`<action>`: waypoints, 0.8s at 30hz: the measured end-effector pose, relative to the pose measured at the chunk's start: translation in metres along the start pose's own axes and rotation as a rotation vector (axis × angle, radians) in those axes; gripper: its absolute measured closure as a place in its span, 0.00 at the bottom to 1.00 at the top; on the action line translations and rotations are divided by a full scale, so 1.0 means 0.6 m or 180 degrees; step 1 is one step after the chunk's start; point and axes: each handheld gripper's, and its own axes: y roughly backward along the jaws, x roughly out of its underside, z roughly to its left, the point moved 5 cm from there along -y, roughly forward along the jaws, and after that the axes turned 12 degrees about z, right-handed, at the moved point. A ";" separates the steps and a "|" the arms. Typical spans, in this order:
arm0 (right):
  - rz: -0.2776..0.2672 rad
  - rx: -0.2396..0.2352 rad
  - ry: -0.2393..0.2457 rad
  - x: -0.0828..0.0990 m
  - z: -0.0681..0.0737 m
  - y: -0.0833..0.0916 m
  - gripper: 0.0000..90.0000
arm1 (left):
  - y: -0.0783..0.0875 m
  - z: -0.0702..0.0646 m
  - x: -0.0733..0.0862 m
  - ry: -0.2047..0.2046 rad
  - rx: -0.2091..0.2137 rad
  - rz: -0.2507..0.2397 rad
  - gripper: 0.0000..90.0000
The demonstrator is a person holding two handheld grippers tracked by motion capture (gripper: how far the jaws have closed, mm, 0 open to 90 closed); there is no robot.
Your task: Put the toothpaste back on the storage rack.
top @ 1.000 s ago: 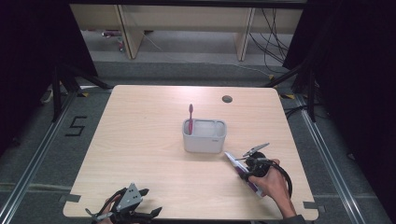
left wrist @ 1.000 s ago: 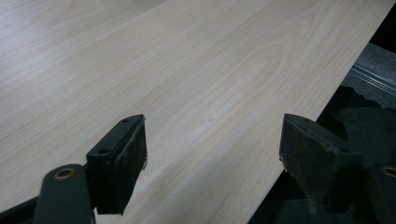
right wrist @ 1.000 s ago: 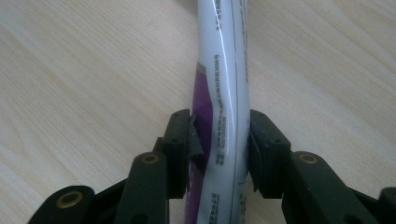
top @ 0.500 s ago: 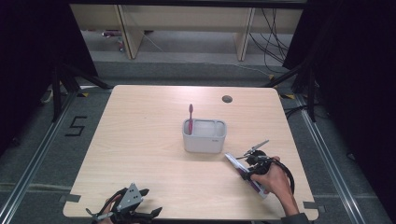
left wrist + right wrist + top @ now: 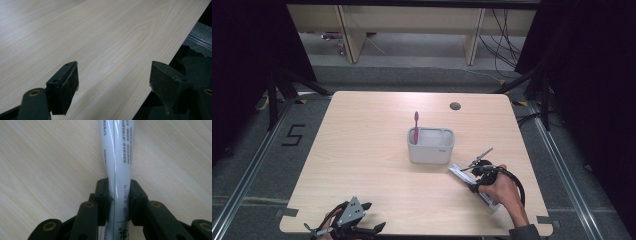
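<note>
A white toothpaste tube (image 5: 460,174) lies on the wooden table (image 5: 362,150) to the right of a grey holder (image 5: 431,146). A red toothbrush (image 5: 415,126) stands upright in the holder's left end. My right gripper (image 5: 475,181) is shut on the toothpaste tube (image 5: 117,157), whose body is pinched and creased between the two black jaws of the right gripper (image 5: 118,200). My left gripper (image 5: 349,222) rests at the table's front left edge. In its own view the left gripper (image 5: 113,85) is open, with bare wood between the fingers.
A round cable hole (image 5: 455,106) sits near the table's far right edge. Wooden shelving (image 5: 412,30) and loose cables (image 5: 502,35) stand on the floor beyond the table. The table's edge (image 5: 172,57) runs just past the left gripper's right jaw.
The right hand has shifted slightly toward the person with the tube. The left gripper has stayed put.
</note>
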 end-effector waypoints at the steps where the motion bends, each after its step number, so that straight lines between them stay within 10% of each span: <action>1: 0.0012 0.0004 0.0066 -0.001 -0.001 0.000 0.81 | 0.000 0.000 0.000 0.0000 0.0000 0.0000 0.25; 24: 0.0360 0.0240 0.0213 -0.019 0.009 -0.001 0.82 | 0.002 -0.001 0.000 -0.0003 0.0031 0.0006 0.25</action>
